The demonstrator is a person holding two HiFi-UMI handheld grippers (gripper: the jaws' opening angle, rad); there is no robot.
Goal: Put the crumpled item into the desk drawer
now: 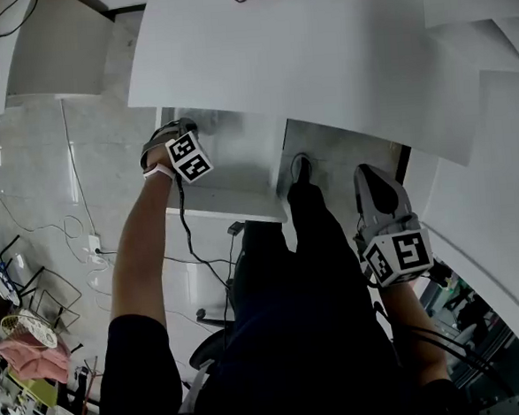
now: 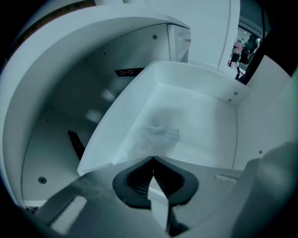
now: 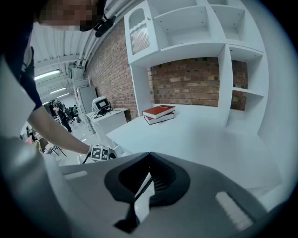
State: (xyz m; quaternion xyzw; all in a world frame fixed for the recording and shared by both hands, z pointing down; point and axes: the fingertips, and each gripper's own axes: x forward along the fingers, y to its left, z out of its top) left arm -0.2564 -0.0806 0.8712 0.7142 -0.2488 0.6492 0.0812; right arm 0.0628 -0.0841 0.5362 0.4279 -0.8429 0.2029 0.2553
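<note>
Left gripper view, closest in: the left gripper [image 2: 152, 163] has its jaws pressed together, tips meeting, with nothing between them. Just past those tips lies the crumpled item [image 2: 157, 138], a pale, translucent wad. It sits loose on the floor of the drawer [image 2: 209, 88], clear of the jaws and closer to the near wall than the far one. The drawer is pulled out, white inside, and to its left the hollow under the desk shows dim and grey.

Over to the right gripper view: the right gripper [image 3: 149, 158] also has its jaws closed on each other, and it's empty. Past its tips runs the white desk [image 3: 209, 135], and low at the left the other gripper's marker cube [image 3: 98, 152] peeks out at the end of a bare forearm [image 3: 51, 130]. Further along the desktop is a stack of red books [image 3: 159, 113]. Behind that is a white shelf unit [image 3: 195, 28] against a brick wall [image 3: 186, 83].

From the head view, looking down, the left gripper reaches into the open drawer right at the desk's edge. The right one hangs well apart from it on the far side of a dark trouser leg [image 1: 308, 270] and shoe [image 1: 301, 168].
</note>
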